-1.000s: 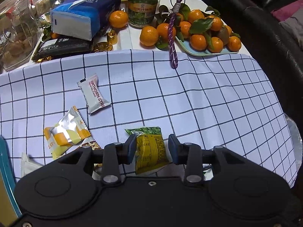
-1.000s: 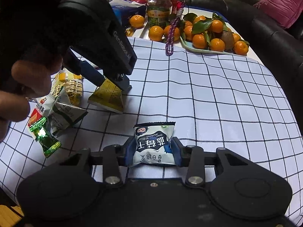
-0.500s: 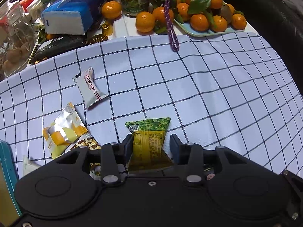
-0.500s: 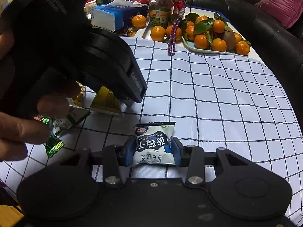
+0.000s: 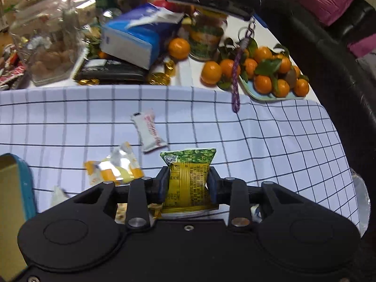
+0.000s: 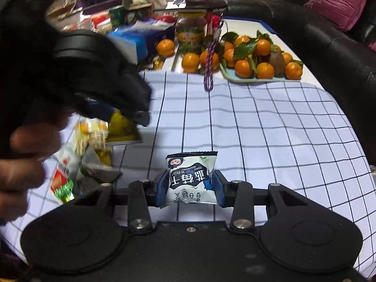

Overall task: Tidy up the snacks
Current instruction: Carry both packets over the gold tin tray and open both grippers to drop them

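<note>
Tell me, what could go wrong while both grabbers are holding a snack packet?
The left gripper, whose jaws have just been closing, pinches the yellow packet only by its sides, so it might slip. The right gripper squeezes the white packet likewise. The grippers sit close together and might bump.

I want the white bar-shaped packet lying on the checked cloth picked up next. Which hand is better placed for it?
Neither is free: the left gripper, whose jaws have just been closing, clamps the yellow-green packet; the right gripper clamps the blueberry packet. Once emptied, probably left: the white packet lies just ahead of it.
</note>
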`<state>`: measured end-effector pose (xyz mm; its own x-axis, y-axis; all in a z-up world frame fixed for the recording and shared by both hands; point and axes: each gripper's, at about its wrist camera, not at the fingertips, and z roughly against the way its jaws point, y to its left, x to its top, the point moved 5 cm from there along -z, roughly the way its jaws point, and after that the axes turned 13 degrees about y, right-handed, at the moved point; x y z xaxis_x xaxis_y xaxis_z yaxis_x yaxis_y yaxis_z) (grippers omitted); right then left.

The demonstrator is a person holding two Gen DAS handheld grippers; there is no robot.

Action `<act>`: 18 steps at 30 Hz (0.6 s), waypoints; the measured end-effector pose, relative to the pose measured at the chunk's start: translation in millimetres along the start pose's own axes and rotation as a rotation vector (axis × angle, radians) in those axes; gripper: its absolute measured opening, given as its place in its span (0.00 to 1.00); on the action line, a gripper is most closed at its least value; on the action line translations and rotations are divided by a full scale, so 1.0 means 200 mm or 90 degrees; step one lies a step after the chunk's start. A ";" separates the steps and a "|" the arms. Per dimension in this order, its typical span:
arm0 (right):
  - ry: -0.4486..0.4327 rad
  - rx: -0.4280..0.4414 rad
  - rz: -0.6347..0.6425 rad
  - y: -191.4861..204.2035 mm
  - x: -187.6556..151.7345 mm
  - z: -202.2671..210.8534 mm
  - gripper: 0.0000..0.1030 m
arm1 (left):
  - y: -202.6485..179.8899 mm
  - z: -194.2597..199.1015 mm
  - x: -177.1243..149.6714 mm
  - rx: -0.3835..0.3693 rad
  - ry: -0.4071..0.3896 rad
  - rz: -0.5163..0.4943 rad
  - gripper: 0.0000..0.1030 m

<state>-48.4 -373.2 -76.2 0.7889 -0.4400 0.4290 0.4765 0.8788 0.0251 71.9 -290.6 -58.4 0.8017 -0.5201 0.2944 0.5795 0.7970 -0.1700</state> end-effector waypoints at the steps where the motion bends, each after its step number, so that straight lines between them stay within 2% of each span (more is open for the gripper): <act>1: -0.005 -0.001 -0.007 0.00 0.02 0.01 0.40 | 0.03 0.03 -0.01 0.002 -0.007 0.004 0.41; 9: -0.045 0.009 -0.067 0.08 0.15 0.08 0.40 | 0.43 0.32 -0.15 0.072 -0.057 0.069 0.41; 14: -0.070 0.015 -0.068 0.21 0.18 0.12 0.40 | 0.70 0.49 -0.27 0.147 -0.066 0.124 0.41; 18: -0.068 0.074 -0.081 0.35 0.20 0.19 0.40 | 0.93 0.60 -0.40 0.176 -0.059 0.188 0.41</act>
<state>2.3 -322.0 -22.7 0.6766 -0.5324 0.5087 0.5167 0.8354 0.1871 98.0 -64.4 -0.5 0.9037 -0.2371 0.3564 0.2553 0.9669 -0.0040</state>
